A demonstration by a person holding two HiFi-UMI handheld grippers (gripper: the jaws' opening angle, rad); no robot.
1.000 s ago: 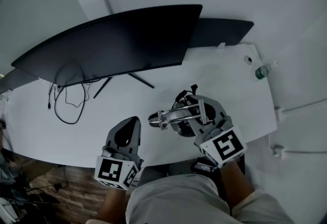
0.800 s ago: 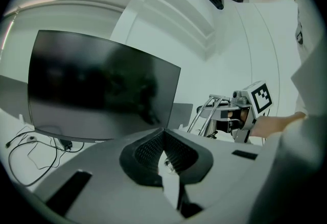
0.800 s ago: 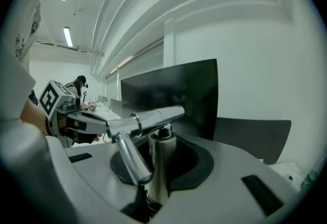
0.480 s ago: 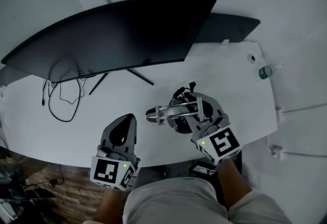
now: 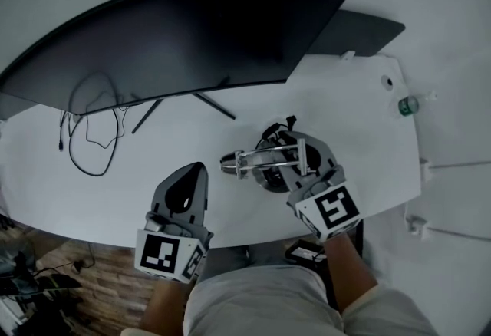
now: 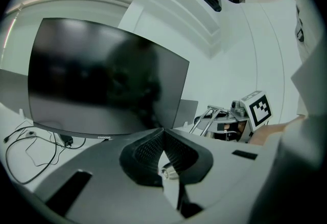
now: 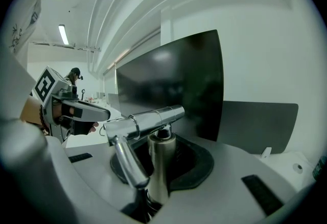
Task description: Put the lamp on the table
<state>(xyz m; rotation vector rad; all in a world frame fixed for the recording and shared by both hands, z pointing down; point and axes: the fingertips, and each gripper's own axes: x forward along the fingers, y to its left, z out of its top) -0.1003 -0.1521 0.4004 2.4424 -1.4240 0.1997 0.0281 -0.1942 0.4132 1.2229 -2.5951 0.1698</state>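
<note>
**A:** What is changing with the lamp [image 5: 265,163]?

**B:** Very little. The right hand-held gripper [image 5: 301,163] is still clamping its chrome post, keeping it over the surface [image 5: 345,120] near the front edge, in front of the monitor [image 5: 176,35].

**A:** Is it down yet?

**B:** I cannot tell whether its base is touching. The left hand-held gripper [image 5: 192,177] is waiting beside it, jaws together, empty. Letting go seems to be what remains.
</note>
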